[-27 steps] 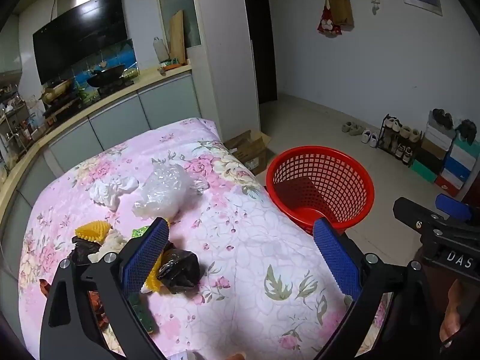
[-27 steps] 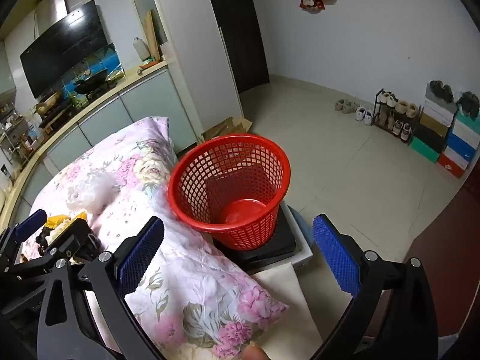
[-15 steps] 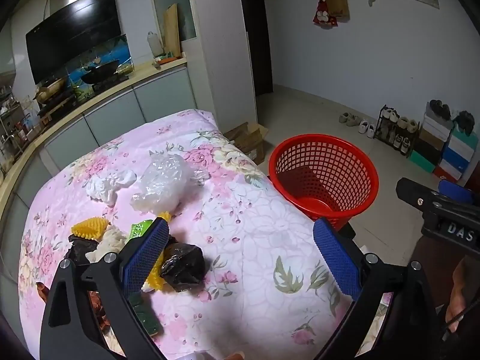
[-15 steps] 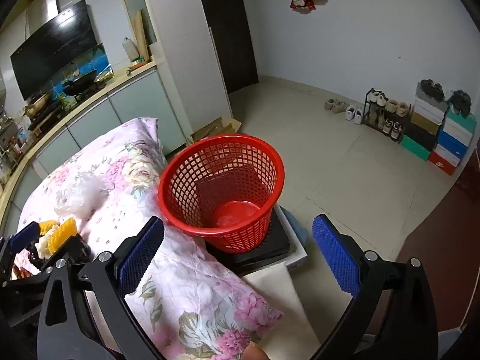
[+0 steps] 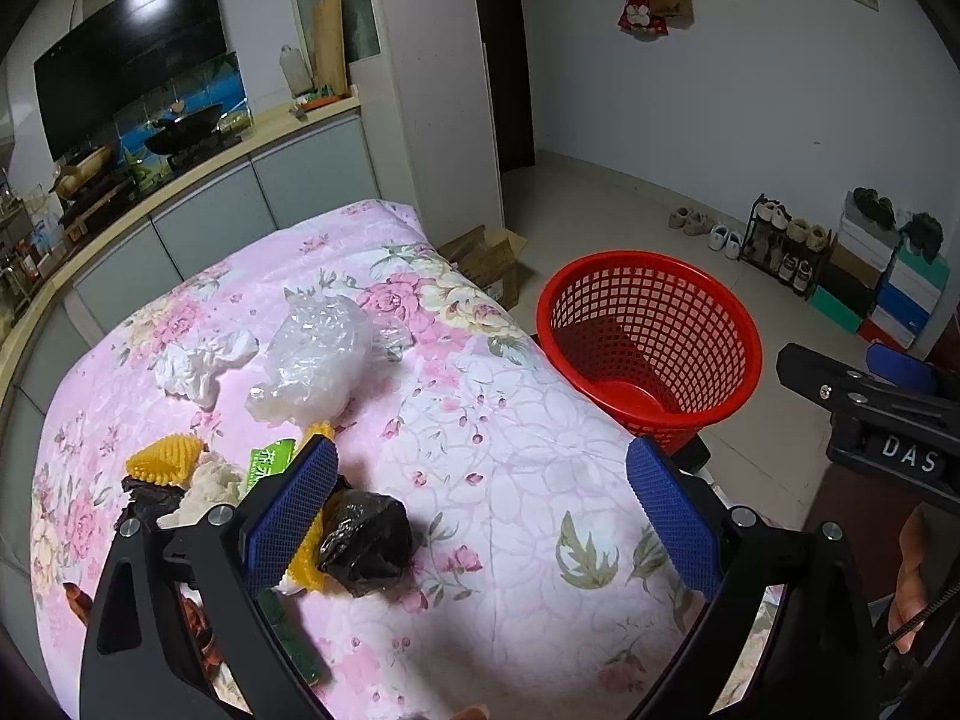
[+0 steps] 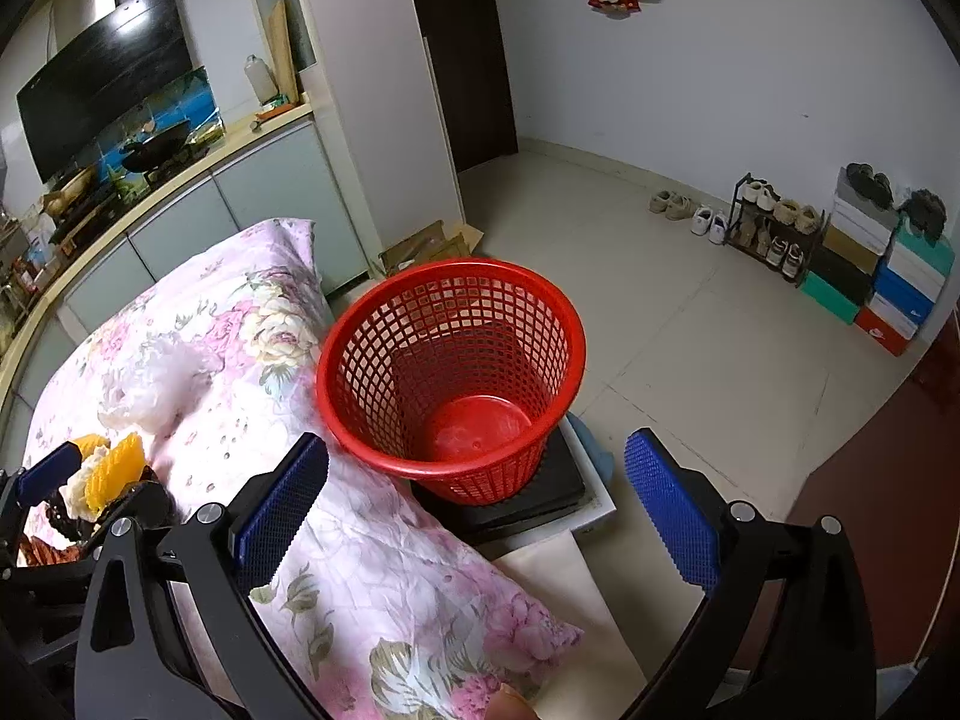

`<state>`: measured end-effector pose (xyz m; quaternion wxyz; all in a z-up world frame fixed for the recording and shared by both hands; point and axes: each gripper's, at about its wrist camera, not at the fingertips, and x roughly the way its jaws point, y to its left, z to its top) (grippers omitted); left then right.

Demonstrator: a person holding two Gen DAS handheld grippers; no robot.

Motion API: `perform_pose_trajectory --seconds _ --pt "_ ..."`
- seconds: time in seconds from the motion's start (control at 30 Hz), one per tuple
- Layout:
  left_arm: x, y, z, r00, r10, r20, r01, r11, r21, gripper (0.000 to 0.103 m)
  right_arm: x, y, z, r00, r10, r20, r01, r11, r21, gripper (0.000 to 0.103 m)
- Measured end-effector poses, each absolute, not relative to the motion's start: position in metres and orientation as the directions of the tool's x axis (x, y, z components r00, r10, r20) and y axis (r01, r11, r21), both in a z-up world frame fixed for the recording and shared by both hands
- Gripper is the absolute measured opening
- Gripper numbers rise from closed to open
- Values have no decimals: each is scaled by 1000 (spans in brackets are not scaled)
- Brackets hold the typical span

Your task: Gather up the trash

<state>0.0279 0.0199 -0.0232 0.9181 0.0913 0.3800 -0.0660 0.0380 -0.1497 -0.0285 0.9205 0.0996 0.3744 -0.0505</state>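
Left tongs: jaws spread wide, nothing between the blue pads, nothing held. They hang above the floral cloth that covers the counter, angled downward, touching no item as far as the left wrist view shows.

Trash on the cloth, left to right in the left wrist view:
- yellow ridged piece at the far left of the pile, on top of dark crumpled scraps.
- off-white wad just beside it.
- white crumpled tissue farther back, apart from the pile.
- green packet with white print, partly hidden behind the left pad.
- clear crumpled plastic bag, the largest piece, near the middle of the cloth.
- black crumpled bag close in front of the left pad, touching a second yellow piece that the pad partly hides.

Red mesh basket: stands off the right edge of the cloth, lower than its surface, upright. Nothing shows in it; the solid red bottom is bare in the right wrist view. It rests on a black flat object lying on a white slab.

Right tongs: jaws spread wide, empty, nothing touched. They point down toward the near rim of the basket, with the cloth's edge under the left pad and the floor under the right one. In the left wrist view their black frame enters from the right edge, well apart from the trash.

Background, right side: shoe rack and stacked boxes against the wall.
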Motion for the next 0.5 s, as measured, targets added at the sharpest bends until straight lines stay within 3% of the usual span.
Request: perform_pose_trajectory --seconds 0.5 --pt "41 23 -23 695 -52 -717 180 978 103 94 47 -154 -29 701 -12 -713 169 974 150 96"
